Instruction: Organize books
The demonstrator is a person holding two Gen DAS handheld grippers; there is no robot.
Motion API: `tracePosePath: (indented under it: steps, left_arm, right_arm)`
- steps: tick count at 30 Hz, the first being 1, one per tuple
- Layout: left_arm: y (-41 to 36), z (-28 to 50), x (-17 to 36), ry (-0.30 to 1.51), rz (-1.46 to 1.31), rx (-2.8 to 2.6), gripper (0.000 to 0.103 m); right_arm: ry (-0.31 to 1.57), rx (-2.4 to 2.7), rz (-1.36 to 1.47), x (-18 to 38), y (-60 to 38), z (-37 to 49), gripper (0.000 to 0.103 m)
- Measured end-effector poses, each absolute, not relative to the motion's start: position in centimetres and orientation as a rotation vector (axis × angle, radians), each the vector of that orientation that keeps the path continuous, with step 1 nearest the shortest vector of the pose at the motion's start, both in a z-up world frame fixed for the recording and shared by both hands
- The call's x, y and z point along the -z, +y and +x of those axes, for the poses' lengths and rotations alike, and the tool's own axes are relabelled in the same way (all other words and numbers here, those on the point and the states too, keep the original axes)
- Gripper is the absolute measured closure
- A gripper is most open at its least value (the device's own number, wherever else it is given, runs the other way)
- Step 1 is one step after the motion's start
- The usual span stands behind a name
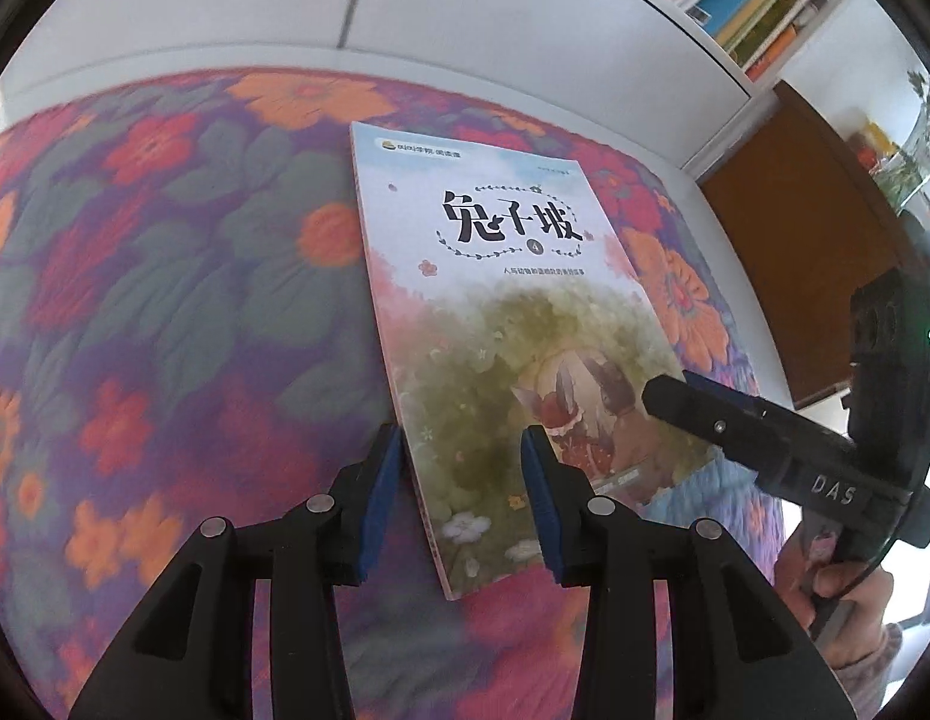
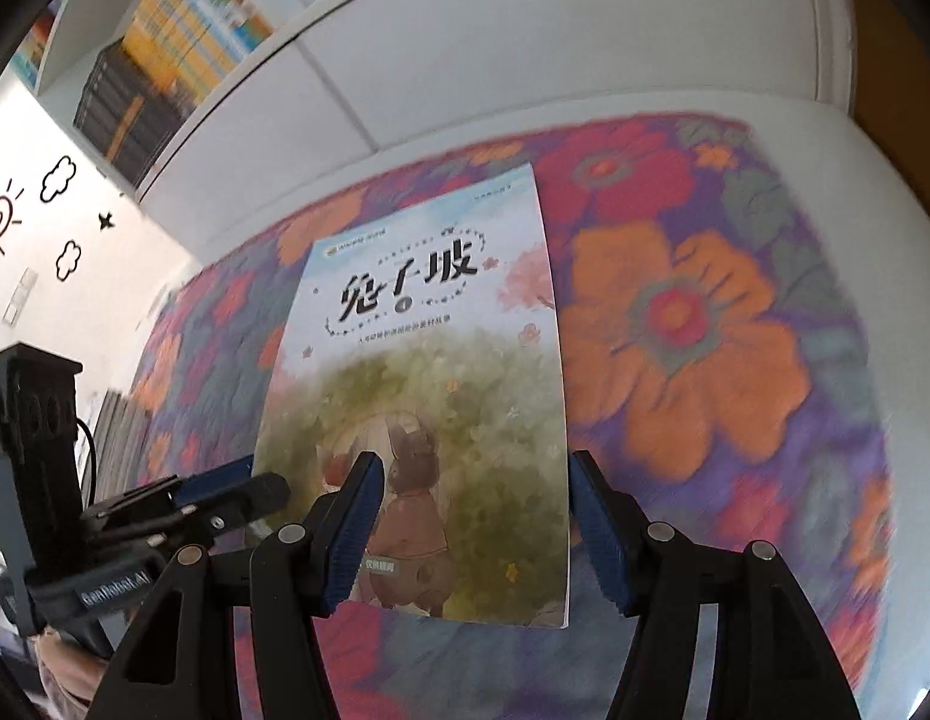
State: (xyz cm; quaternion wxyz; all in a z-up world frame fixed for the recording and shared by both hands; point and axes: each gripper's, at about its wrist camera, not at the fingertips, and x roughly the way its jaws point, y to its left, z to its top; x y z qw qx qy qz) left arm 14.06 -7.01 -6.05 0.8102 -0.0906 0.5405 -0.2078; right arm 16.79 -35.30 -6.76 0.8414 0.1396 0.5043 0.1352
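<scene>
Book flat — spine lengthwise, title far.

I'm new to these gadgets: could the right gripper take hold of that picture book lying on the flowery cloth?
Probably yes. The book lies flat, its right edge between the right gripper's open jaws; nothing blocks it. The left gripper straddles the opposite edge.

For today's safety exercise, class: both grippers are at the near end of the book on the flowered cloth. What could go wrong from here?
1. The book is thin and lies flat on the soft flowered cloth, so the left gripper may pinch fabric with the cover.
2. The right gripper straddles the same end; the two could collide.
3. Lifted by one end, the book may sag or slip.
</scene>
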Motion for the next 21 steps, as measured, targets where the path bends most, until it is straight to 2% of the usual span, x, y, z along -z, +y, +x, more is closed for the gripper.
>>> tracePosePath:
  steps: [10,21]
  left_arm:
    - [-1.1,6.9,5.6,1.136,-0.05,0.327,0.067]
    - [6.6,-0.3,5.8,1.135,-0.161,0.421,0.067]
  right_arm:
    - [1.115,-0.366,0.199,6.6,-27.0,11.7,0.041]
    - [1.246,-0.551,0.14,6.9,-21.2,4.8,0.041]
